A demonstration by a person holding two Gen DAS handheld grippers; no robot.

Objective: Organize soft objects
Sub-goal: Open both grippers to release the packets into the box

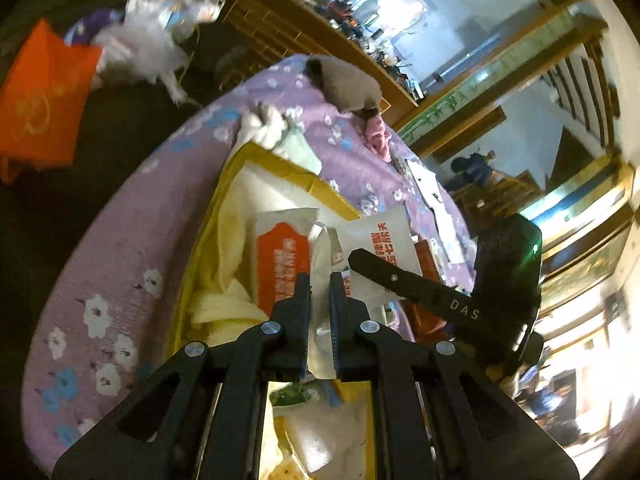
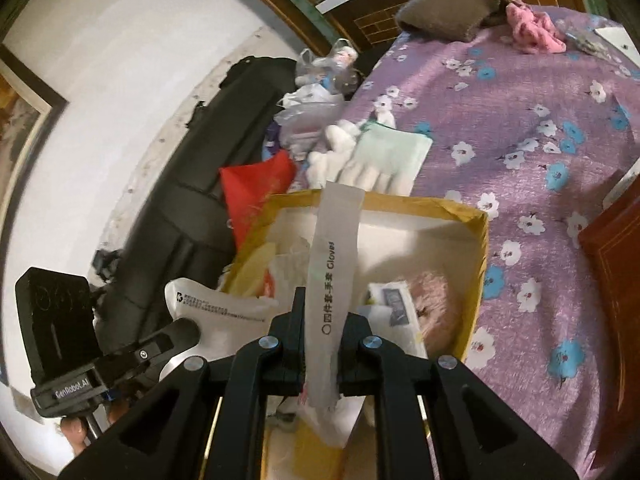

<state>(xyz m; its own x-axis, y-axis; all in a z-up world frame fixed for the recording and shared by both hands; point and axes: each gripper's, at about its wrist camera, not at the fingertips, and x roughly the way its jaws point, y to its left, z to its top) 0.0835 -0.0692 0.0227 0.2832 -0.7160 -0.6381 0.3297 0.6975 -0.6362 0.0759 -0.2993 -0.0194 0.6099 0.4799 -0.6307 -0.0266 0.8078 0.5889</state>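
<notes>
White paper glove packet (image 2: 334, 280), both grippers clamped on it — right gripper (image 2: 320, 320), left gripper (image 1: 320, 292) — hangs over the yellow cardboard box (image 2: 478, 248), already part-filled. White gloves (image 2: 348, 160), pink cloth (image 2: 534, 32) and grey fleece (image 2: 448, 4) remain on the purple bedspread (image 2: 520, 120).

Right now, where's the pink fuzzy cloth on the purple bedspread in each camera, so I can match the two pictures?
Left wrist view: the pink fuzzy cloth lies upper centre-right, just below the grey-brown pillow, near the bedspread's edge.
Right wrist view: the pink fuzzy cloth lies at the top right, just right of the same pillow.
Shared landmark: the yellow-rimmed cardboard box on the purple flowered bedspread.
</notes>
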